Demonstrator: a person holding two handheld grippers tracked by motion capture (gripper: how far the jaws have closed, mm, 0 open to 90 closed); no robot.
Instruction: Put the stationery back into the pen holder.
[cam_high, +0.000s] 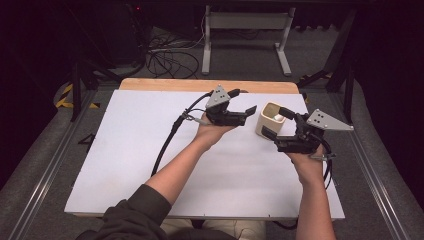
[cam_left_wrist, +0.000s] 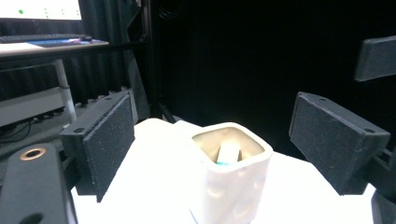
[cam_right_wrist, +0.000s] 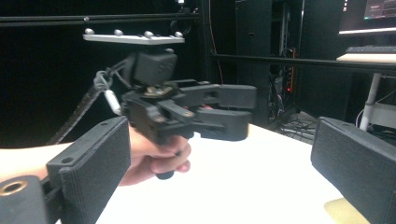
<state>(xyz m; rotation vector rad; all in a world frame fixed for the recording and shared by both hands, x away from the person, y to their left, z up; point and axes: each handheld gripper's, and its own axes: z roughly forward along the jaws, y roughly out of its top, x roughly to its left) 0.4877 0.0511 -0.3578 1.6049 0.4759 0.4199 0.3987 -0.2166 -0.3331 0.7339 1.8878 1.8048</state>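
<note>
A white square cup (cam_high: 266, 125) stands on the white table top (cam_high: 150, 150) right of centre. Inside the cup (cam_left_wrist: 233, 186) a small white piece with a teal edge (cam_left_wrist: 229, 154) leans against the wall. My left gripper (cam_high: 248, 115) hovers just left of the cup, pointing at it. In the left gripper view the left gripper (cam_left_wrist: 222, 135) is open, its pads apart from the cup's sides. My right gripper (cam_high: 276, 123) sits at the cup's right side, open. The right gripper (cam_right_wrist: 229, 168) has nothing between its pads and looks toward the left hand.
The white board lies on a wooden table (cam_high: 200, 85) with grey floor around it. A metal stand (cam_high: 245, 30) and loose cables (cam_high: 165, 60) are beyond the far edge. A cable (cam_high: 167, 145) trails from the left gripper across the board.
</note>
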